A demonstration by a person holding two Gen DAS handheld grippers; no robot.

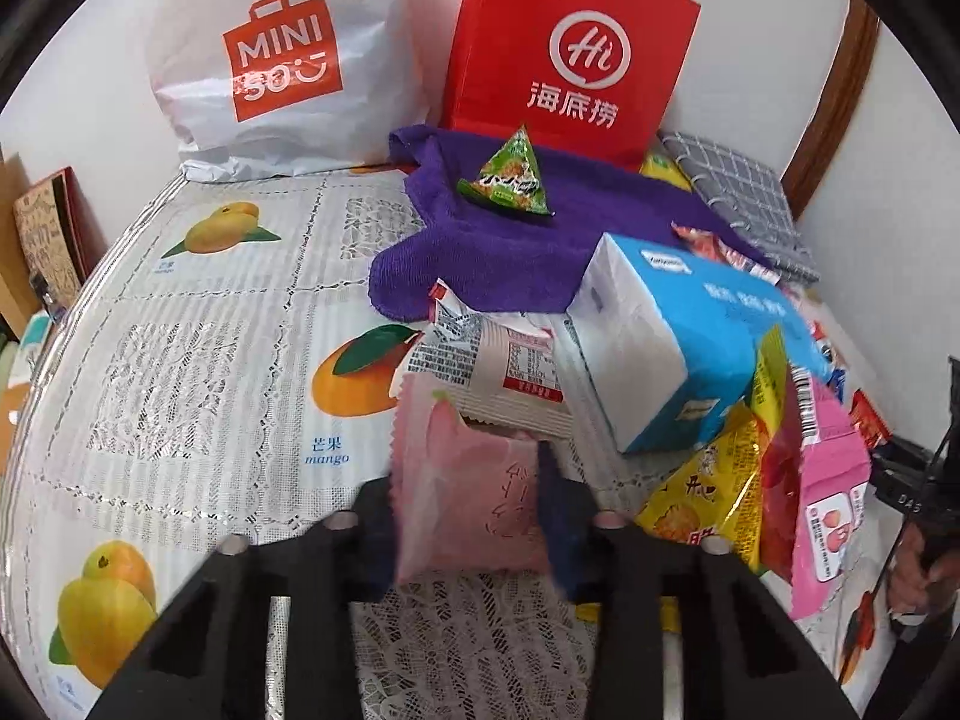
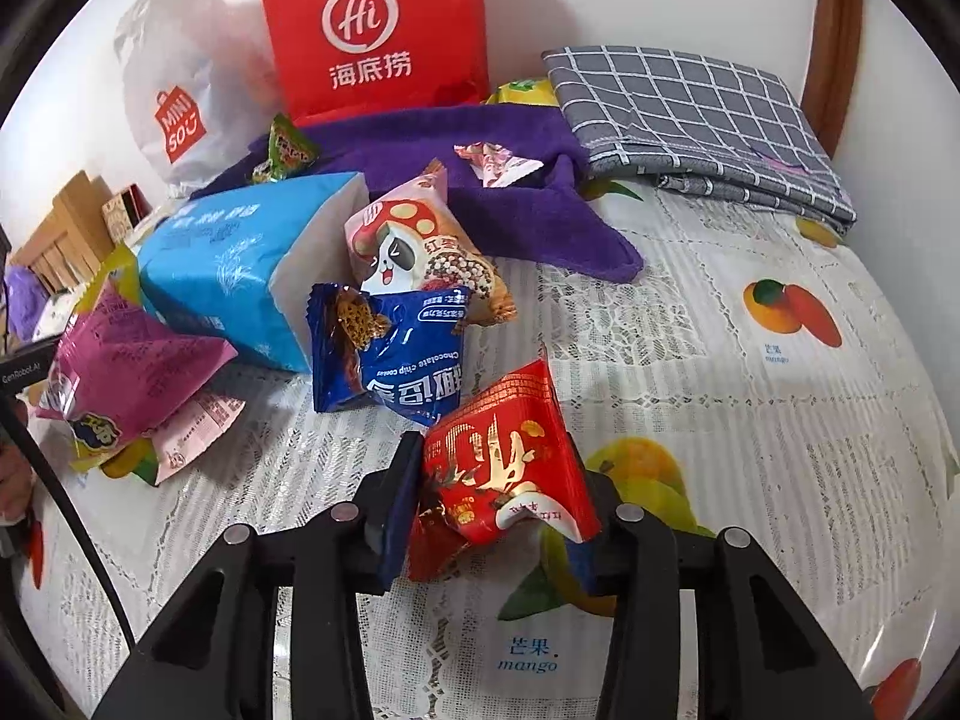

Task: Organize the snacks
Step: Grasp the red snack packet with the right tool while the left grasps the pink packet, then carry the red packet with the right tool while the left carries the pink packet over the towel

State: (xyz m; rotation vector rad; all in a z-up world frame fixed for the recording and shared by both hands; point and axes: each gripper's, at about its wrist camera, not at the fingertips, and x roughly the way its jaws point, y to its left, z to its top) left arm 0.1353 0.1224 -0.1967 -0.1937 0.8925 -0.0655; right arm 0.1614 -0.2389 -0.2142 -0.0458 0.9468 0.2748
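My left gripper (image 1: 471,513) is shut on a pale pink snack packet (image 1: 456,450), held upright just above the mango-print tablecloth (image 1: 210,360). Behind it lie a white packet (image 1: 492,360) and a blue-and-white tissue pack (image 1: 678,330). To the right are a yellow packet (image 1: 702,498) and a bright pink packet (image 1: 828,480). My right gripper (image 2: 495,510) is shut on a red snack packet (image 2: 498,456), crumpled between the fingers. Ahead of it lie a blue cookie packet (image 2: 390,354) and a mushroom-print packet (image 2: 420,246). A magenta packet (image 2: 132,360) lies at the left.
A purple towel (image 1: 498,240) carries a green triangular snack (image 1: 510,177). A red paper bag (image 1: 564,42) and a white plastic bag (image 1: 282,60) stand against the back wall. A grey checked cloth (image 2: 690,114) lies folded at the back right. A small pink triangular snack (image 2: 495,162) rests on the towel.
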